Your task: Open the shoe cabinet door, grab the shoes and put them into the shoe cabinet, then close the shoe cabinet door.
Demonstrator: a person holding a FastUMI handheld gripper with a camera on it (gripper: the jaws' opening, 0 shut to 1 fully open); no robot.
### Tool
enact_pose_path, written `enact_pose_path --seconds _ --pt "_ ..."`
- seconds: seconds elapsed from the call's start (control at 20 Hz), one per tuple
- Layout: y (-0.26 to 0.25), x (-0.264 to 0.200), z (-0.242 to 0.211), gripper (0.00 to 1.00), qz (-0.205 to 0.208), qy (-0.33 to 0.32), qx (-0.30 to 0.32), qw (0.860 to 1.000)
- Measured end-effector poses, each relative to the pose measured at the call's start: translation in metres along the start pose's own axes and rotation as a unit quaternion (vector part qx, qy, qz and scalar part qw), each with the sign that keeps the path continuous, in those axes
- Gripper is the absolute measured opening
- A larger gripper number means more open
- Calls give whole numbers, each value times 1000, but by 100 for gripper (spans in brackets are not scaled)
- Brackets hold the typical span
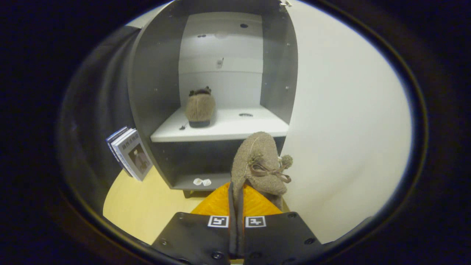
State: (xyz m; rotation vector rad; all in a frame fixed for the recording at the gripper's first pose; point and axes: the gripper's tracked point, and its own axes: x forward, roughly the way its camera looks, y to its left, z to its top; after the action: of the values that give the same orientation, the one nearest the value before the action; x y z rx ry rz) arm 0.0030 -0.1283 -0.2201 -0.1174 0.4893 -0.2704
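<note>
1. From my remote seat, the gripper [236, 197] has its two fingers squeezed nearly together on the thin edge of a fuzzy tan slipper [257, 162]. Both fingers press on that edge, so it's clamped, not gaping.
2. The slipper sticks up and away from the fingers, roughly toward 12 o'clock, tilting a touch to 1. There's a little brown bow [268, 171] on it and a pom-pom [286, 161] hanging off toward 3 o'clock.
3. Dead ahead, beyond the held slipper, is the shoe cabinet [154, 95] with dark grey side walls and a pale back panel. Its door [346, 121] is swung wide open and takes up everything out at 3 o'clock from the fingers, a big plain off-white slab.
4. The second slipper [199, 106] is already inside, sitting on the white shelf [235, 129] toward its left part, at about 11 o'clock from the one I'm holding. Same tan fuzz, dark sole showing at the near end.
5. On the shelf there's a small dark oval spot [245, 115] at 3 o'clock from that parked slipper, apart from it.
6. Under the shelf is a lower compartment, dark inside, with two small white bits [202, 182] lying on its bottom board.
7. A few books [129, 152] lean just beside the cabinet's left wall, at about 9 o'clock from the gripped slipper.
8. Everything stands on a light yellow wood floor [140, 206].
</note>
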Motion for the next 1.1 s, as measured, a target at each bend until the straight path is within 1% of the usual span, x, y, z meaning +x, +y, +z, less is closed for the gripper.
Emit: enact_pose_path --seconds 0.15,0.35,0.55,0.8,1.0,1.1 --pt "-7 4 40 3 -5 -17 -11 1000" --pt "-8 31 85 3 -10 -35 -38 999" --pt "0 67 126 2 -10 -47 -67 997" --pt "6 116 155 2 -16 -42 -82 996" --pt "7 155 170 2 -23 -27 -108 994" --pt "10 173 177 3 -21 -22 -111 993"
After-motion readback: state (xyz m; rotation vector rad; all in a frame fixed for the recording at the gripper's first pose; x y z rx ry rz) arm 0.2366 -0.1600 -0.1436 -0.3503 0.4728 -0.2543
